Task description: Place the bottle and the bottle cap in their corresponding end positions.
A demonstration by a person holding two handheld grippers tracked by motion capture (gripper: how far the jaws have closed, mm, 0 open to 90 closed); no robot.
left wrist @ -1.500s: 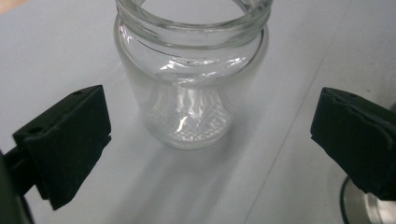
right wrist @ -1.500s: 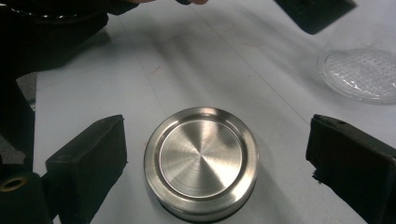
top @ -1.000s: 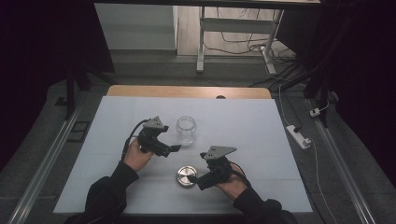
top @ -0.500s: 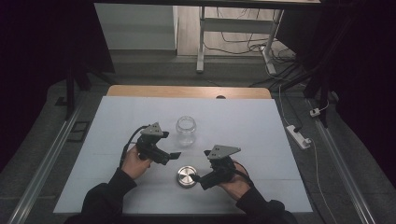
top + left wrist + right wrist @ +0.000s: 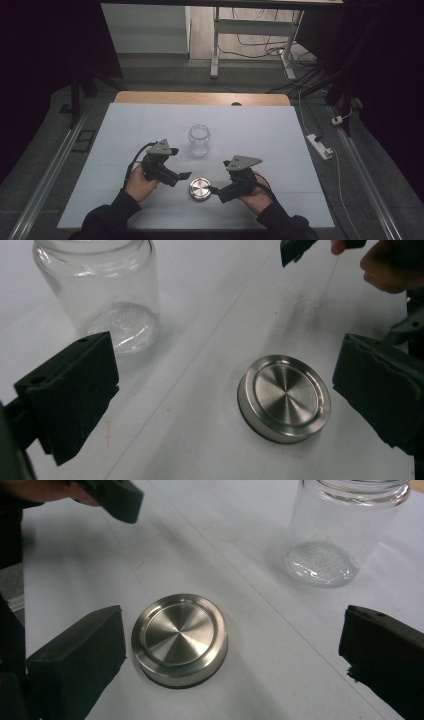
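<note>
Now, line by line:
Right gripper (image 5: 216, 190): jaws had just been opening and stood wide, nothing between the pads.
Left gripper (image 5: 184, 176): jaws wide apart, holding nothing.
Steel lid (image 5: 200, 189): flat on the white table (image 5: 280, 145), between both grippers, just beside the right jaws.
Nearer hand: the right one, I judged.
Glass jar (image 5: 199, 139): upright, uncovered, beyond the lid, apart from it.
</note>
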